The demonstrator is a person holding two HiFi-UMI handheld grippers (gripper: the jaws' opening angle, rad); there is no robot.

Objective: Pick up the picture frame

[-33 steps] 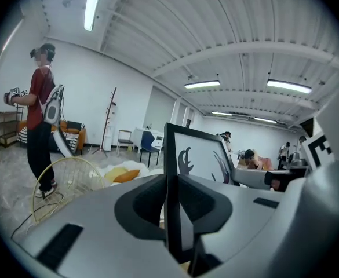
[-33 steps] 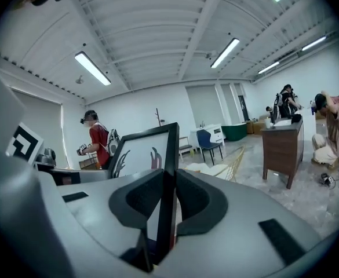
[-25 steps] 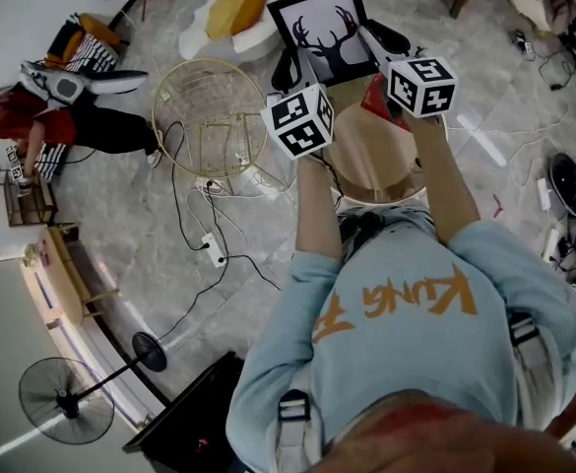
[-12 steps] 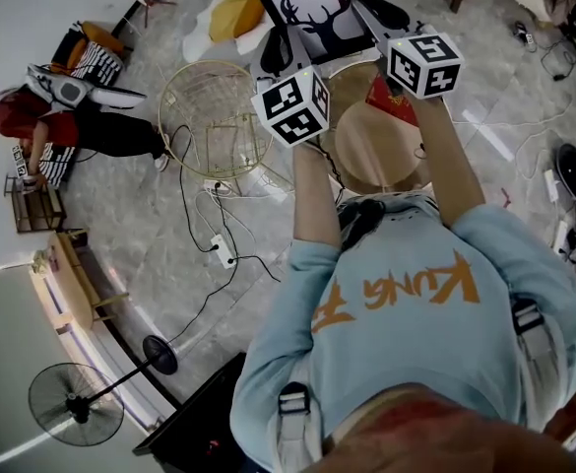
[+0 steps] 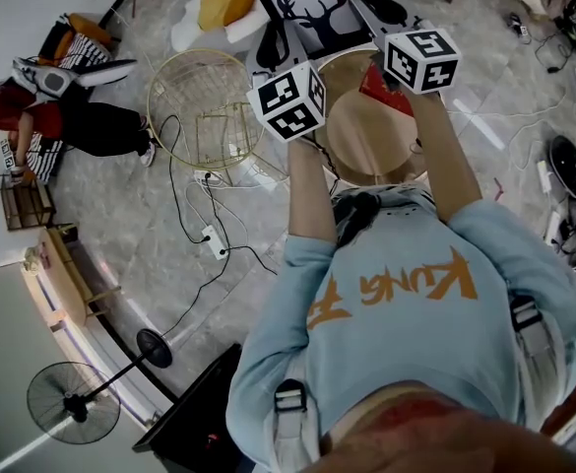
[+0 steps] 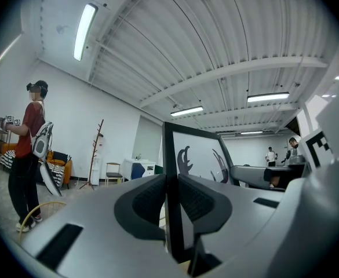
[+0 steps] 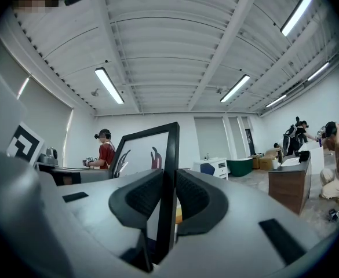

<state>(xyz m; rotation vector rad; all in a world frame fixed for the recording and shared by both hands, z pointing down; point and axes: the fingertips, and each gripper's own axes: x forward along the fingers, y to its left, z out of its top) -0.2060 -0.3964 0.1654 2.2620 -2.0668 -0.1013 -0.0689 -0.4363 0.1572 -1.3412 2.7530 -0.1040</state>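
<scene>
Firmly clamped at both side edges, the picture frame (image 5: 312,13), black-rimmed with a dark antler print on white, stands upright in the air past the far rim of the round wooden table (image 5: 366,156). The left gripper (image 6: 170,201) and right gripper (image 7: 168,196) each have their jaws part-closed, pads pressing the thin black edge between them. A red item (image 5: 386,87), perhaps a packet, lies on the table, beside a wire basket (image 5: 204,111) on the floor.

We see a black picture frame (image 5: 312,13) around white paper with black antlers. The left gripper (image 6: 170,197) and right gripper (image 7: 164,197) are grey with black pads. Near us, the shirt (image 5: 416,313) is pale blue with orange letters.
</scene>
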